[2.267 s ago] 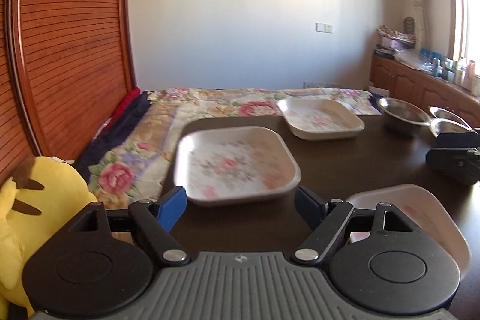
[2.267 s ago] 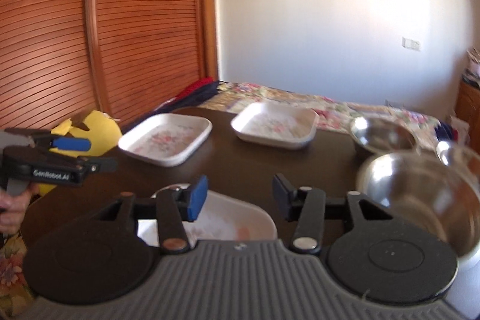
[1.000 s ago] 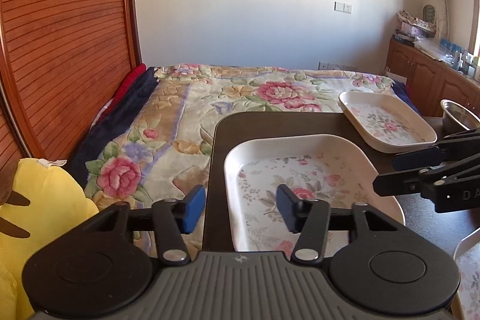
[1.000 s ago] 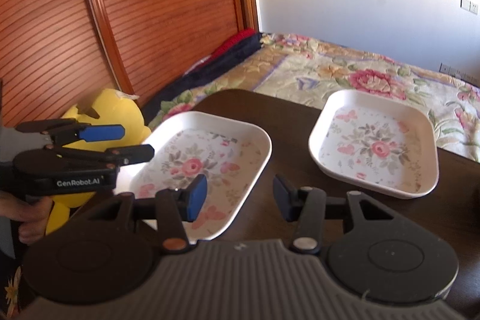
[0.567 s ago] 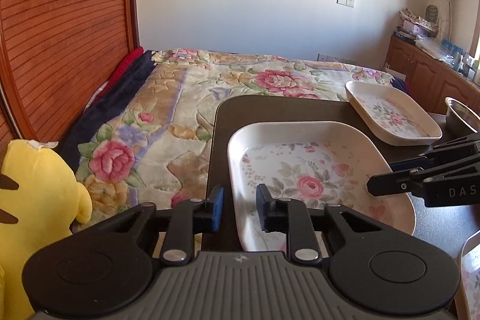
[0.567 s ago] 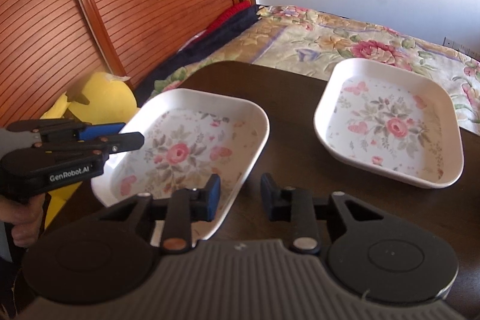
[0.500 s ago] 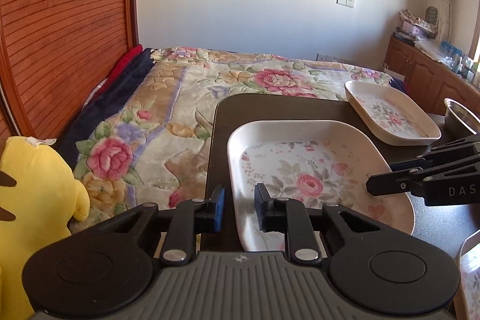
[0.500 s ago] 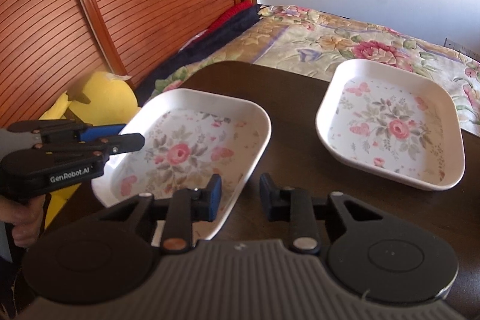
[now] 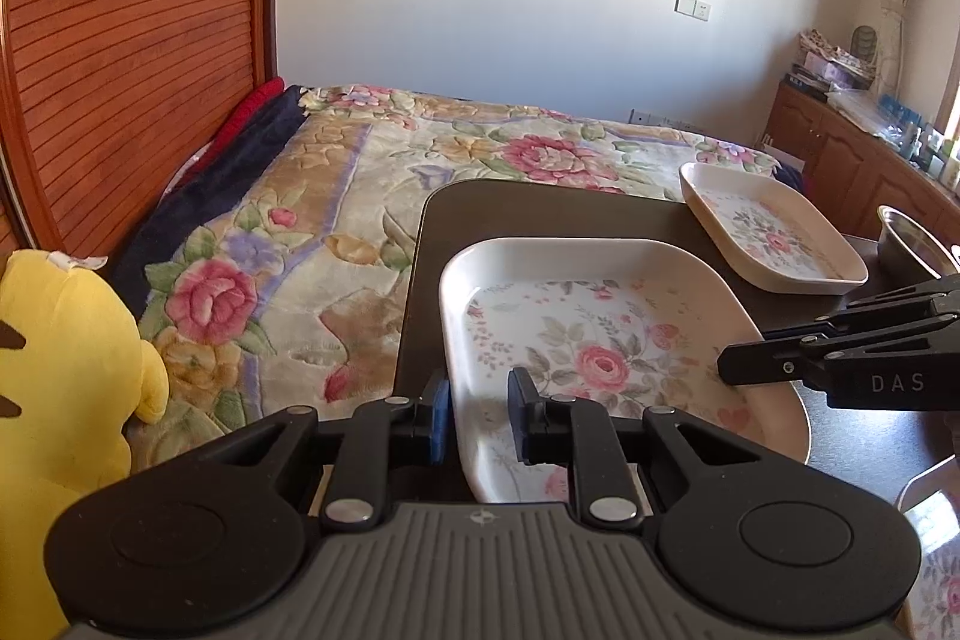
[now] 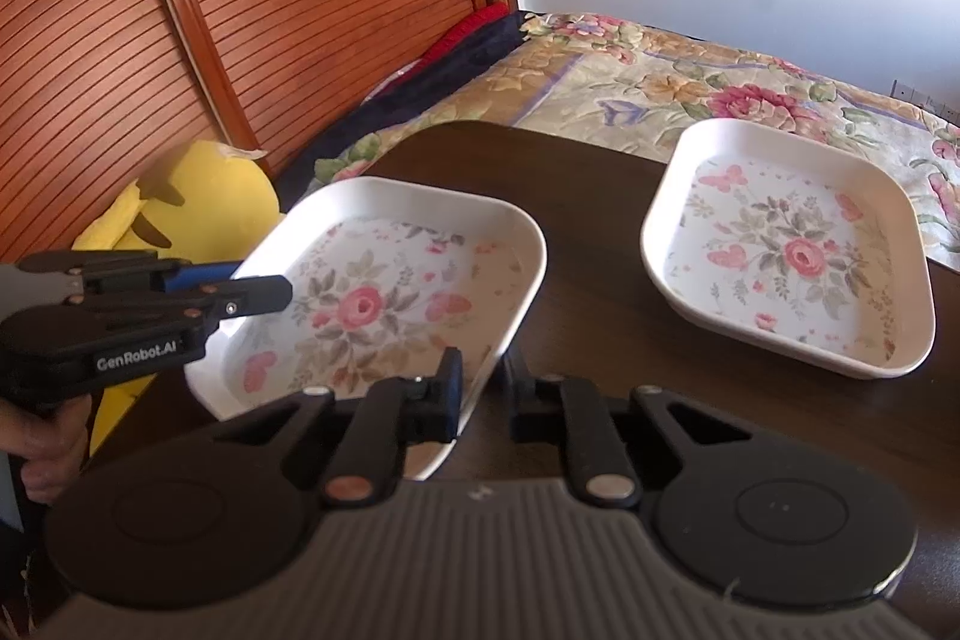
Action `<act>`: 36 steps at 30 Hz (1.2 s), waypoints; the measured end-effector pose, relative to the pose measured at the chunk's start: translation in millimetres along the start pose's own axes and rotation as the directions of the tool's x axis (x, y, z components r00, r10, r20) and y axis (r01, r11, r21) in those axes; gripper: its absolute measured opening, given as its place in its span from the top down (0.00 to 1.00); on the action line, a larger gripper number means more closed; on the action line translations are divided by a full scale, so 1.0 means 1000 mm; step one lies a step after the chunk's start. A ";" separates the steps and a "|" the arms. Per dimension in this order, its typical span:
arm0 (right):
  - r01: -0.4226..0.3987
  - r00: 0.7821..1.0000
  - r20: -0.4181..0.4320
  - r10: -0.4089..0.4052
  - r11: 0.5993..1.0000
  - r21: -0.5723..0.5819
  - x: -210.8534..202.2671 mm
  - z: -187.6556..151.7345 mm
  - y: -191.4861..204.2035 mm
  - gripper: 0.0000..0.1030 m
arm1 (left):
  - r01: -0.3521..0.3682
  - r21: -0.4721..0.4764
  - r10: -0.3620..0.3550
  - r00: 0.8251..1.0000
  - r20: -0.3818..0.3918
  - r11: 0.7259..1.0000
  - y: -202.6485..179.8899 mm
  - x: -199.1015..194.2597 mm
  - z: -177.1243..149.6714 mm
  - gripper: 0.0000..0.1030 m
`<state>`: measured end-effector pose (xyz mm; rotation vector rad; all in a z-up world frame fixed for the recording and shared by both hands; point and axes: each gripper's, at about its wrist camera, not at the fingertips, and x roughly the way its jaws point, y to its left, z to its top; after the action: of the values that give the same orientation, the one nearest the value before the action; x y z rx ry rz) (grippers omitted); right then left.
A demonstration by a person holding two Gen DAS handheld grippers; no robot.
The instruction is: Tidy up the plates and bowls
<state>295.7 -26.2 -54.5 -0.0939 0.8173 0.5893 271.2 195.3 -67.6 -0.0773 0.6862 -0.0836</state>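
A white square plate with a rose pattern lies near the left corner of the dark table. My left gripper is shut on its near-left rim. On the opposite rim my right gripper is shut, one finger inside the plate and one outside. Whether the plate still rests flat on the table, I cannot tell. A second plate of the same kind sits farther back on the right.
A steel bowl stands behind the second plate, and the corner of a third floral plate shows at the near right. A flowered bed lies beyond the table. A yellow plush toy sits left, by the slatted wooden wall.
Both grippers went from about half open to shut on opposite rims of the near floral plate. Neither hand has shifted much over the last second.
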 end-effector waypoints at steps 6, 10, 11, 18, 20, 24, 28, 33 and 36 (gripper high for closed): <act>-0.002 1.000 0.001 0.002 1.000 0.020 -0.006 0.002 -0.003 0.86 | 0.001 0.006 -0.001 1.000 0.001 1.000 -0.005 -0.010 0.001 0.79; -0.006 1.000 0.018 0.005 1.000 0.018 -0.015 0.003 -0.004 0.86 | -0.003 0.014 0.003 1.000 0.011 1.000 -0.013 -0.020 0.004 0.79; -0.005 1.000 0.022 0.005 1.000 0.016 -0.018 0.003 -0.004 0.86 | -0.004 0.017 0.004 1.000 0.014 1.000 -0.015 -0.023 0.004 0.79; 0.000 0.999 0.050 -0.001 1.000 0.011 -0.040 -0.001 -0.007 0.86 | 0.013 0.043 -0.014 0.999 0.036 0.999 -0.034 -0.042 0.007 0.79; 0.004 0.998 0.056 -0.005 1.000 0.015 -0.048 -0.004 -0.009 0.86 | 0.019 0.051 -0.021 0.999 0.042 0.999 -0.041 -0.048 0.006 0.79; 0.013 0.998 0.069 -0.015 0.999 0.030 -0.064 -0.010 -0.015 0.86 | 0.038 0.064 -0.041 0.998 0.051 0.997 -0.057 -0.059 0.003 0.79; 0.030 0.996 0.085 -0.032 0.999 0.032 -0.082 -0.019 -0.022 0.86 | 0.057 0.077 -0.062 0.996 0.059 0.995 -0.075 -0.068 -0.002 0.79; 0.049 0.993 0.101 -0.054 0.998 0.050 -0.102 -0.033 -0.031 0.86 | 0.083 0.099 -0.089 0.994 0.061 0.992 -0.096 -0.079 -0.010 0.79; 0.058 0.992 0.110 -0.064 0.996 0.064 -0.114 -0.042 -0.038 0.86 | 0.095 0.110 -0.103 0.993 0.062 0.989 -0.107 -0.086 -0.016 0.79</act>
<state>227.3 -122.8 -8.2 -0.0300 0.7205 0.5073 189.1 97.0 -15.0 -0.0109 0.6093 -0.2123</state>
